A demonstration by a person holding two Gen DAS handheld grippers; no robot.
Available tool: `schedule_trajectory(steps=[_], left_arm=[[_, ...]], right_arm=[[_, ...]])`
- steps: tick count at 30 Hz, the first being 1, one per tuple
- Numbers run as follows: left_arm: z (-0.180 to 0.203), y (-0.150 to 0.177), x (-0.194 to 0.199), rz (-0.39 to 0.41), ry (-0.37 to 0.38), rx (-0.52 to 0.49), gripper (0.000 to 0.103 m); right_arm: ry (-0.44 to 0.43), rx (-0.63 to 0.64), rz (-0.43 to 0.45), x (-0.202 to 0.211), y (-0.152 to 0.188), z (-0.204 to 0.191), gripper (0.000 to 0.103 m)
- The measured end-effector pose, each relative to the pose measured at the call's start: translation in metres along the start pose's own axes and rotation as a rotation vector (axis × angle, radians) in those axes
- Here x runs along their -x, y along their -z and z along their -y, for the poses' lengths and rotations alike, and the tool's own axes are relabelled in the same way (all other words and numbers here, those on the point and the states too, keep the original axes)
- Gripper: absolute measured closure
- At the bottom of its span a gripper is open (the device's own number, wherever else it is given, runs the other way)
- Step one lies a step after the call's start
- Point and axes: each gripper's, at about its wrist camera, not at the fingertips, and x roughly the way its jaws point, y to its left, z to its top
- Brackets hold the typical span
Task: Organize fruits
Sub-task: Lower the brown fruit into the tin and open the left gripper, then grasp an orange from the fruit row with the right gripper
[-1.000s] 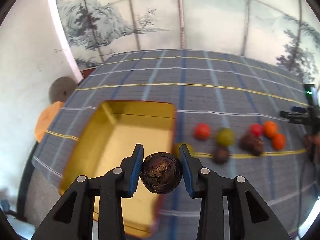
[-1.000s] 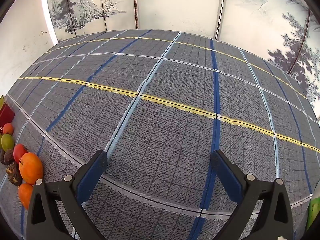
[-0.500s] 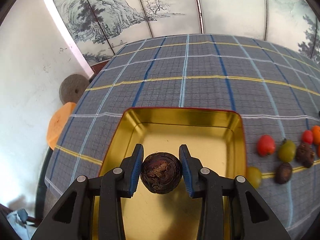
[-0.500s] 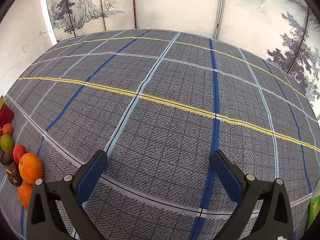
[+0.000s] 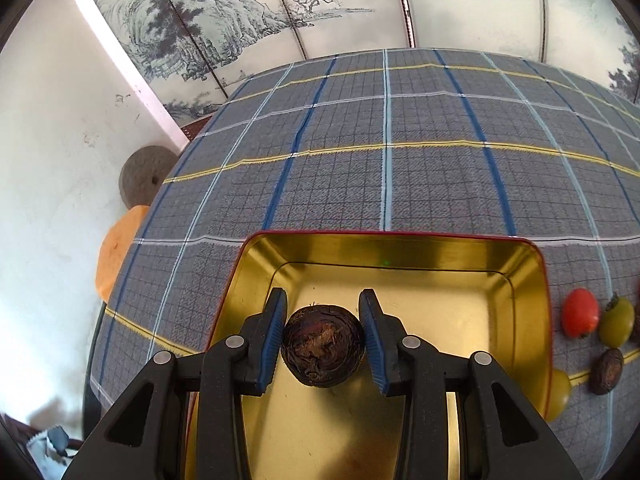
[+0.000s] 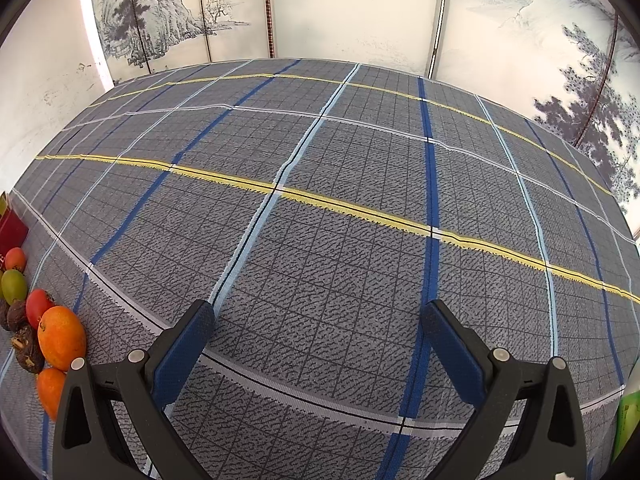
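Fruit in play: a dark brown, rough-skinned round one (image 5: pixel 322 351), looks like a water chestnut, held in the left gripper (image 5: pixel 322 344) over the gold tray (image 5: pixel 536 320).

- Handling, judged from looks: small and light, firm body, matte wrinkled skin with a tuft on top. Should not slip on the blue pads (image 5: pixel 275 340). Probably tolerates a modest squeeze and a short drop onto metal, though it may roll on the smooth tray floor.
- Best hold is the one shown: pads on opposite sides at the widest part, tuft clear of both pads.
- Relative to jaws: centred between them, in the lower middle of the left wrist view. Jaws narrow, both pads touching its sides. Pads look to be at the edge of contact, so grip margin is thin.
- It sits over the near-left part of the tray floor. Cannot tell whether it rests on the floor or hangs just above it.
- Tray holds nothing else that is visible.

Right gripper (image 6: pixel 316 344): jaws wide, nothing between them, hovering over bare plaid cloth (image 6: pixel 320 220) on the counter.

Remaining fruit on the cloth at the right edge of the left wrist view: red tomato (image 5: pixel 580 313), green one (image 5: pixel 618 322), another brown one (image 5: pixel 607 371), yellow-green one (image 5: pixel 559 396) against the tray's outer wall. Oranges (image 6: pixel 62 338) at lower left of the right wrist view.
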Motion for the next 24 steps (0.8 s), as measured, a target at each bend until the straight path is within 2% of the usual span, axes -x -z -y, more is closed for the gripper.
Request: schedule_trajectory(steps=[2, 3, 7, 13, 17, 19, 21, 23, 24], left_arm=[[-0.003, -0.002, -0.003, 0.01, 0.002, 0.002, 0.063], [-0.004, -0.004, -0.003, 0.012, 0.012, 0.005, 0.059], [-0.013, -0.009, 0.009, 0.078, 0.01, 0.025, 0.034], [-0.02, 0.002, 0.059, 0.179, 0.021, 0.085, 0.034], [-0.008, 0.031, 0.102, 0.254, 0.017, 0.112, 0.034], [-0.003, 0.053, 0.12, 0.26, 0.056, 0.137, 0.034], [0.002, 0.069, 0.134, 0.268, 0.08, 0.136, 0.034], [0.008, 0.088, 0.146, 0.266, 0.093, 0.123, 0.034], [0.01, 0.096, 0.148, 0.255, 0.107, 0.121, 0.034]], right_arm=[[0.001, 0.0, 0.0, 0.0, 0.0, 0.0, 0.0], [0.0, 0.0, 0.001, 0.0, 0.0, 0.0, 0.0], [0.001, 0.0, -0.001, -0.001, 0.0, 0.0, 0.0], [0.001, 0.0, 0.0, -0.001, -0.001, 0.0, 0.0], [0.001, -0.003, 0.0, -0.001, -0.001, 0.0, 0.0], [-0.006, -0.019, 0.008, 0.004, 0.003, 0.003, 0.0], [-0.046, -0.052, 0.072, 0.024, 0.013, 0.005, 0.008], [-0.138, -0.069, 0.148, 0.049, 0.025, 0.002, 0.015], [-0.188, -0.064, 0.176, 0.063, 0.032, -0.003, 0.015]])
